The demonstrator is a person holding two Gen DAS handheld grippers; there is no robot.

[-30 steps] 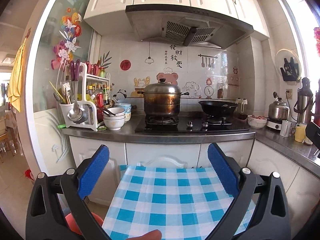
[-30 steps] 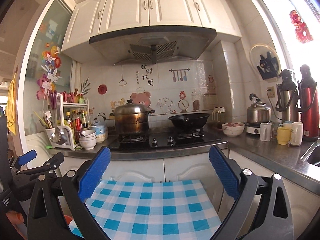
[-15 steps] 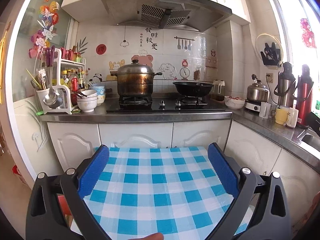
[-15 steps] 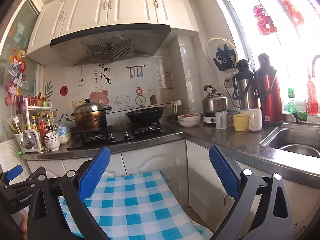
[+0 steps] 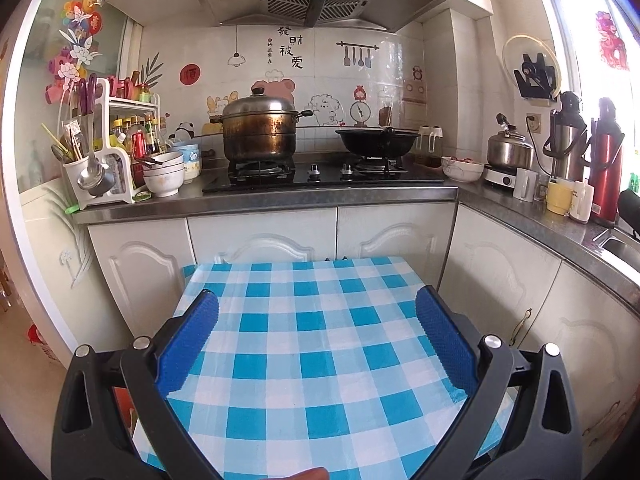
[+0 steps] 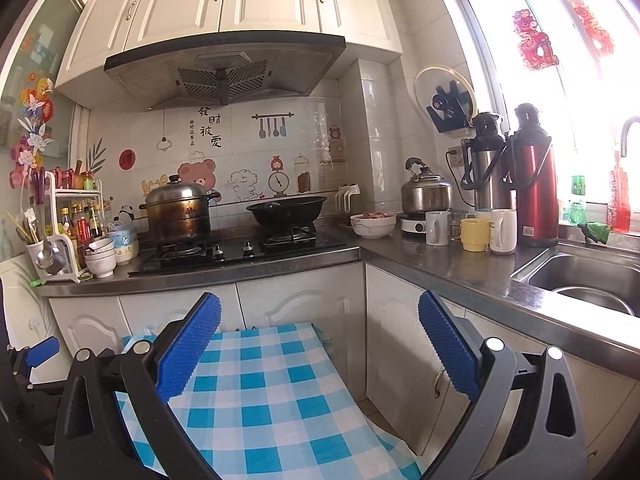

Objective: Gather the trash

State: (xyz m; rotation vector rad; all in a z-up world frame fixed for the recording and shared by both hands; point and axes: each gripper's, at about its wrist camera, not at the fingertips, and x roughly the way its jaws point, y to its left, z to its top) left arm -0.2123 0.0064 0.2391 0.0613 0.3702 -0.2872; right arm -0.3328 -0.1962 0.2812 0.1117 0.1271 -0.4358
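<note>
Kitchen surroundings are seen from both wrist cameras. Nearest, the left gripper (image 5: 316,332) and the right gripper (image 6: 318,336) are held with blue-padded jaws spread apart, gripping nothing, above a blue-and-white checked tablecloth (image 5: 316,360) on a small table. No trash can be made out on the cloth. Beyond, white cabinet doors (image 5: 262,240) are seen, then a tarnished steel stockpot (image 5: 260,130) and a black wok (image 5: 376,140) on the hob.

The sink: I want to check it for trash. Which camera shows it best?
The right wrist view: the steel sink shows its open basin beside the red thermos. The left wrist view catches only a sliver of the sink at its right edge.
</note>
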